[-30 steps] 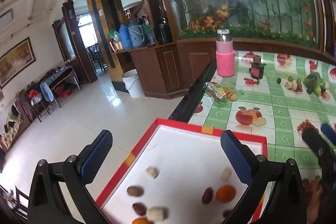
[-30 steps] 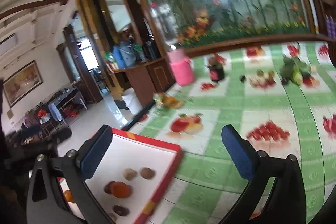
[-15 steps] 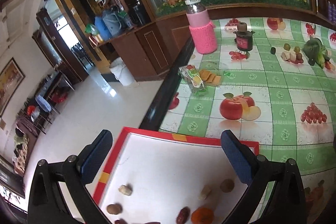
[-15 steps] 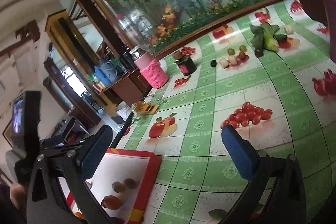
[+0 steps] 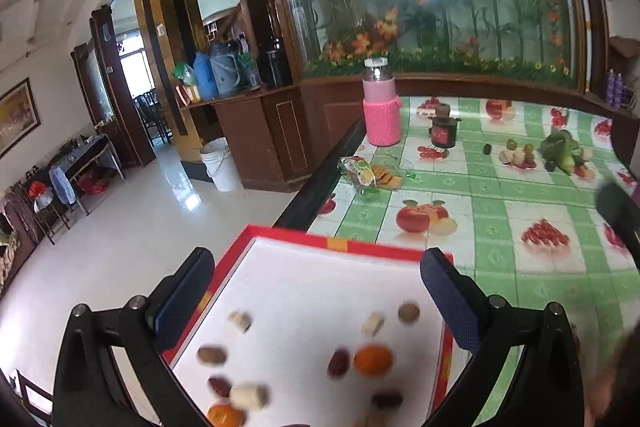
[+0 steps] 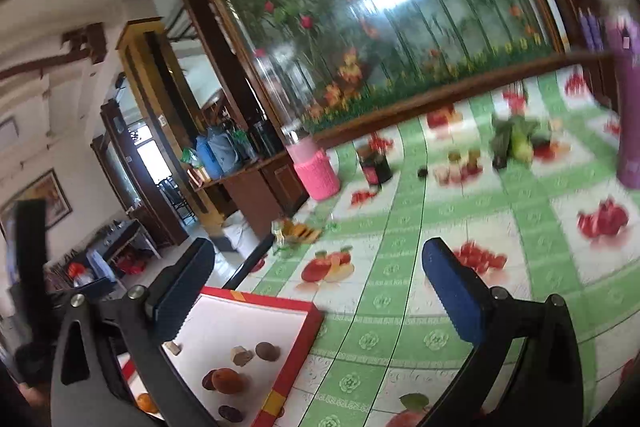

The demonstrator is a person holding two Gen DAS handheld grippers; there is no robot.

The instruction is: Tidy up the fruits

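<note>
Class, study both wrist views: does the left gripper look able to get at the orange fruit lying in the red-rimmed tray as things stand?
Probably yes. The left gripper is open and empty above the tray, and the orange fruit lies uncovered just below it, with only a dark date close beside.

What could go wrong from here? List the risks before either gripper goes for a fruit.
1. The red-rimmed tray has a corner past the table edge; a downward push there might tip it.
2. The loose fruit is small and crowded; the orange touches a dark date, so open fingers could nudge both.
3. Both views are motion-blurred, so aim may be off.
</note>
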